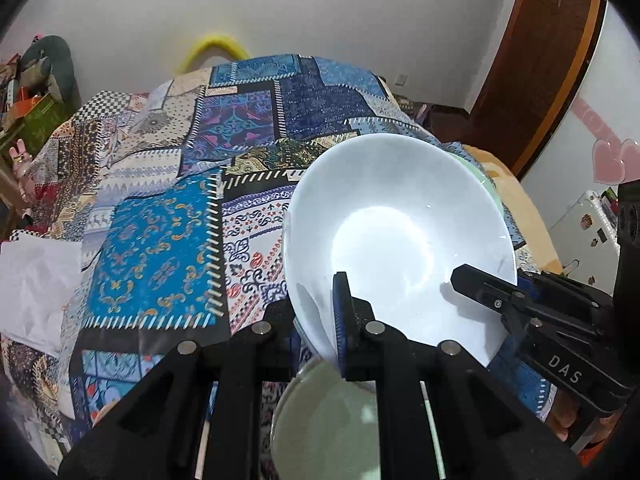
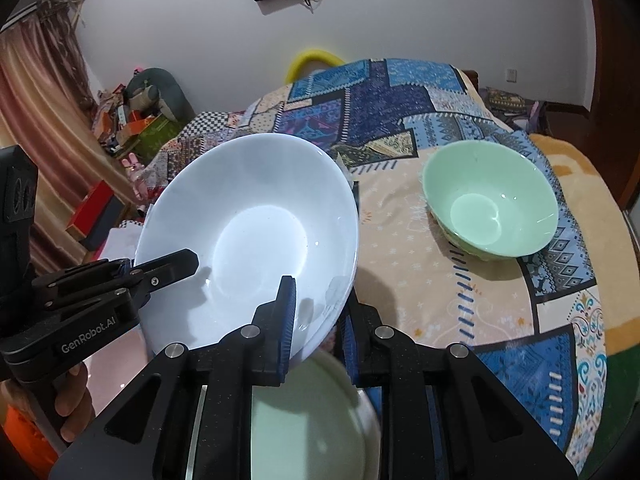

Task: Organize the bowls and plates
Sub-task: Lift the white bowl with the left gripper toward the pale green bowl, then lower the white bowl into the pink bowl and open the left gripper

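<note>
The white bowl is glossy, round and deep, held tilted in the air, its opening facing both cameras. The right gripper pinches its near rim, one pad inside, one outside; the left gripper clamps the opposite rim likewise. Below sits a pale green dish; ahead-right, a green bowl rests upright on the patchwork cloth.
</note>
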`<state>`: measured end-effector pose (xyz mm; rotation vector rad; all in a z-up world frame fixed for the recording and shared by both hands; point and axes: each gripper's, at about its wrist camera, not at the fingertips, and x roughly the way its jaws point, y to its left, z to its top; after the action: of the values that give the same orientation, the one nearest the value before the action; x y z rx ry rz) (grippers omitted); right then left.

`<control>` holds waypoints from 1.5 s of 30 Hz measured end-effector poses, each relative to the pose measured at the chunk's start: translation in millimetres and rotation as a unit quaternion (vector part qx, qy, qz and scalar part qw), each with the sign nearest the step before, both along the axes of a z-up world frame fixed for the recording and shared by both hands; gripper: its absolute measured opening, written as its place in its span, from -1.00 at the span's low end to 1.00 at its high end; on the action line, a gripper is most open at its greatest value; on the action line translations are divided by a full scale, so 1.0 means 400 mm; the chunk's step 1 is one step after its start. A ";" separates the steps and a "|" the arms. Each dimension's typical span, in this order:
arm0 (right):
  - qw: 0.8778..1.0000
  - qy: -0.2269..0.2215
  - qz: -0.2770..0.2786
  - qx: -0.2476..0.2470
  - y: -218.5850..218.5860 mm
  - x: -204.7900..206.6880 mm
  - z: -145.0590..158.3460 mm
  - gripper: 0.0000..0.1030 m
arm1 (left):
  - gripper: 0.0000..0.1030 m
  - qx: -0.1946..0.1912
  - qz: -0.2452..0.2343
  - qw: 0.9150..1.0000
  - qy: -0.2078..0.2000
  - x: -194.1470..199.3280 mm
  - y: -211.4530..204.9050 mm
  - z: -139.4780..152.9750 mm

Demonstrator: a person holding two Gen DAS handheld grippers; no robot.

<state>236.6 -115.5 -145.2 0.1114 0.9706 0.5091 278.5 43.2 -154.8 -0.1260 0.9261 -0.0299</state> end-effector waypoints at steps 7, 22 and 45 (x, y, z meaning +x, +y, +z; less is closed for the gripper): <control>1.000 -0.017 0.014 -0.001 0.034 -0.044 0.032 -0.63 | -0.74 0.004 0.010 1.000 -0.017 -0.083 0.024 0.046; 0.998 -0.033 0.050 0.015 0.109 -0.124 0.070 -0.63 | -0.74 0.002 0.044 0.998 -0.044 -0.248 0.103 0.107; 0.992 -0.005 0.123 0.022 0.294 -0.229 0.016 -0.64 | -0.73 0.004 0.107 0.994 -0.026 -0.430 0.283 0.062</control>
<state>144.9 2.1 -138.8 0.0274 0.9686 0.7571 106.6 156.4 -130.1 -0.2149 0.8559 0.1690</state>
